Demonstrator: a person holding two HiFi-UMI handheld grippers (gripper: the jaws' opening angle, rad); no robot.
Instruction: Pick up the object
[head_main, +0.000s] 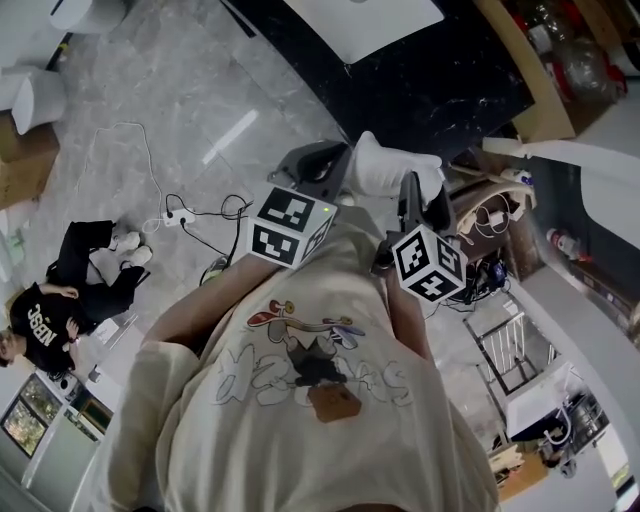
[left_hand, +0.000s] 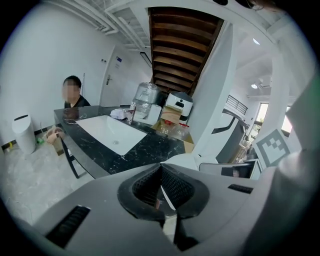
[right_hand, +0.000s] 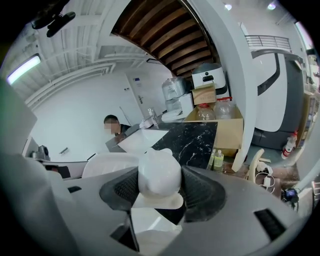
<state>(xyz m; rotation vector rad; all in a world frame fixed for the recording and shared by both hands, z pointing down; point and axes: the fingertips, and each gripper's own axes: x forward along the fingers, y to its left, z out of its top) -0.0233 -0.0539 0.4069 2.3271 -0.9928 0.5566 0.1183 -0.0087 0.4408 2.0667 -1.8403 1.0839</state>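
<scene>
One grasp of two is made.

Left gripper view: your left gripper (left_hand: 160, 172) has its jaws closed pad to pad, with nothing between them.

Right gripper view: your right gripper (right_hand: 159, 185) is clamped on the white rounded object (right_hand: 159, 170), one pad against each flank.

Head view: the object is raised at chest height, well above the floor (head_main: 150, 110).

Judgement: the pickup looks complete, and only a steady hold remains.

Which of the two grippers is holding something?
The right gripper: its fingers clamp a white object. The left gripper has its fingers shut on nothing.
</scene>
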